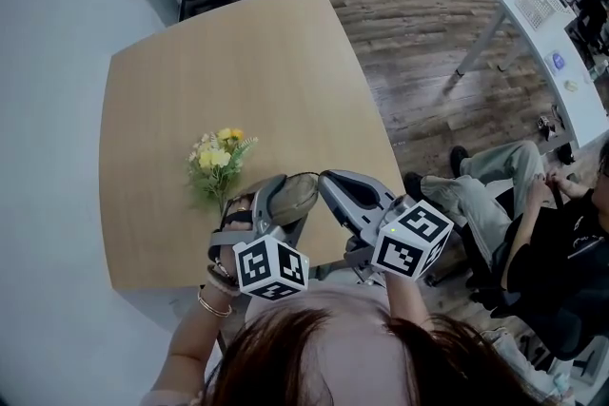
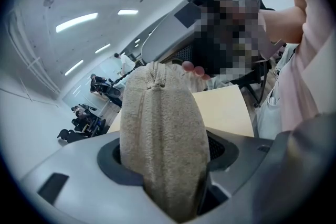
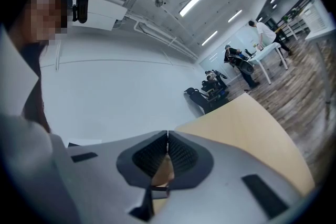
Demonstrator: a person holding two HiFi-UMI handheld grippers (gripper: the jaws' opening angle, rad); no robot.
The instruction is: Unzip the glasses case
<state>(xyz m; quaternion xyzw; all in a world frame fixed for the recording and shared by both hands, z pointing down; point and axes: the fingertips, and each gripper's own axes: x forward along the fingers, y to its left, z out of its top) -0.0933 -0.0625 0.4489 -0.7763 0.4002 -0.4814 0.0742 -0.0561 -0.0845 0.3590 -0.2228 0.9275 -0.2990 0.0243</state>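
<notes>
Above the near edge of the light wooden table (image 1: pixel 238 62), the unzipping step is being set up, by my reading: the case is being steadied, but the zip is not yet being drawn.

On the left, the left gripper (image 1: pixel 269 204) is clamping the beige, oval, fabric-covered glasses case (image 2: pixel 160 128). Its jaws are standing apart only by the thickness of the case and are pressing on both of its sides. The zip seam (image 2: pixel 153 76) is running over the far end of the case and is looking closed where it is showing.

To the right, the right gripper (image 1: pixel 329 179) is hovering just beside the case. In the right gripper view its jaws are meeting at the tips, with no part of the case between them.

The next move is probably calling for the right gripper to open slightly, find the zip pull (not identifiable in any view), pinch it and draw it along the seam.
</notes>
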